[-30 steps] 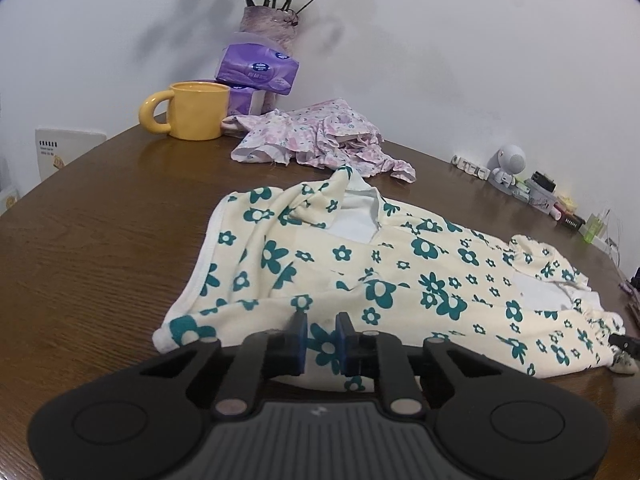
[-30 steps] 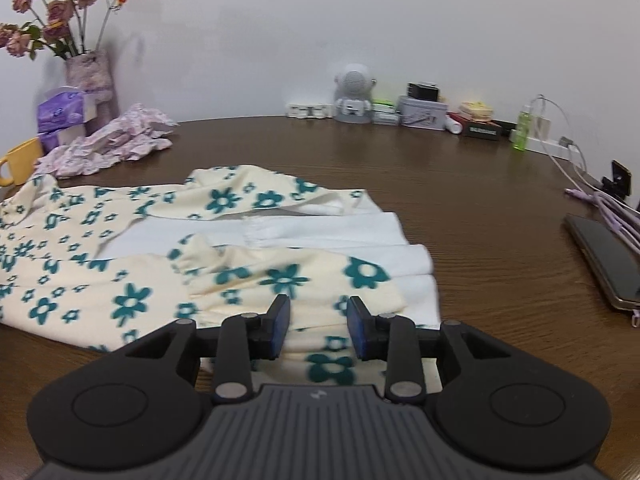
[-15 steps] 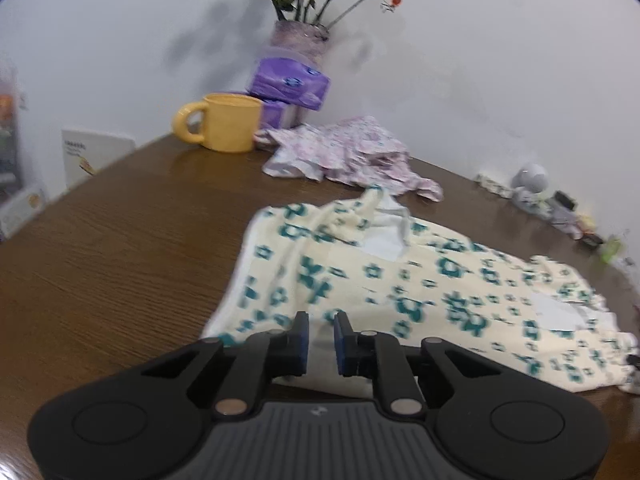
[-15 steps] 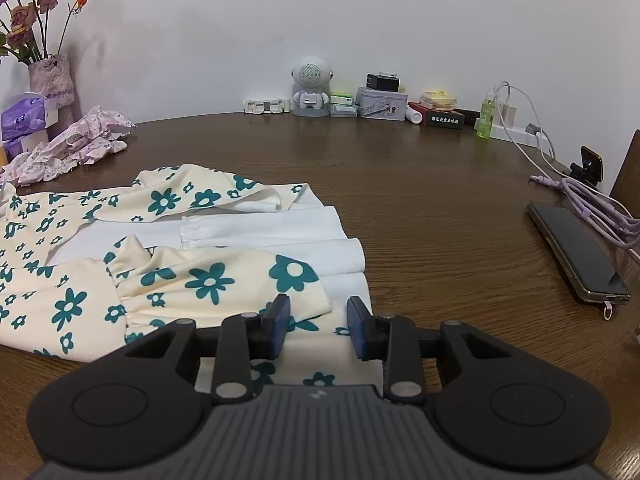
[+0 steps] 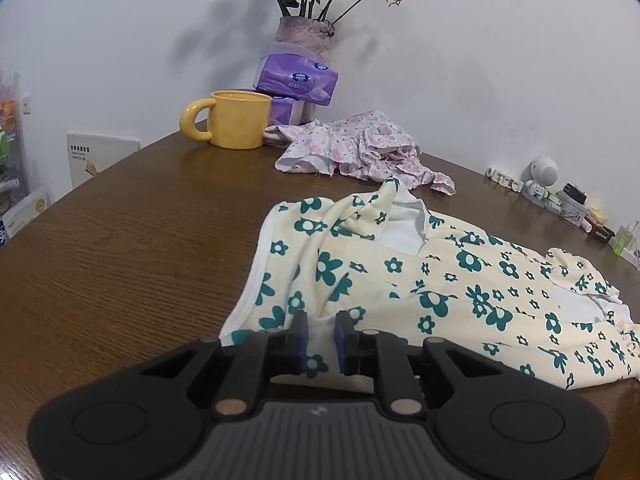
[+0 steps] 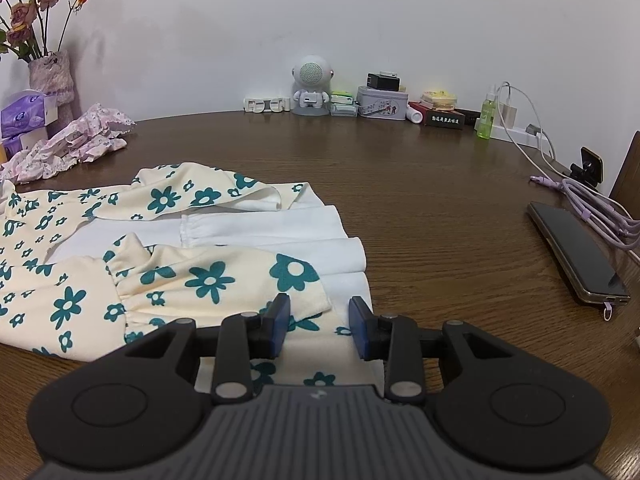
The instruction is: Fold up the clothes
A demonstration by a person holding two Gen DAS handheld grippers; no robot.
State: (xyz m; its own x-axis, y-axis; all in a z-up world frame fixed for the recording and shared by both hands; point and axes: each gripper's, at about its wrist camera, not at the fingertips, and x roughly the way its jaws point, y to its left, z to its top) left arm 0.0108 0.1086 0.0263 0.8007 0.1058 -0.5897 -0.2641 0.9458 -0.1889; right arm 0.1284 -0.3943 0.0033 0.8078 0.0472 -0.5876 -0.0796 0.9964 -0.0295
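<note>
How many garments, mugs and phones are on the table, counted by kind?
Garments: 2, the cream flowered top and the crumpled pink flowered garment.
Mugs: 1, the yellow mug.
Phones: 1, the dark phone.
Total: 4.

Cream garment with teal flower print [image 5: 460, 292] lies spread and partly folded on the brown table [image 5: 120, 260], white lining exposed; a crumpled pink floral garment [image 5: 360, 152] lies beyond it.
</note>
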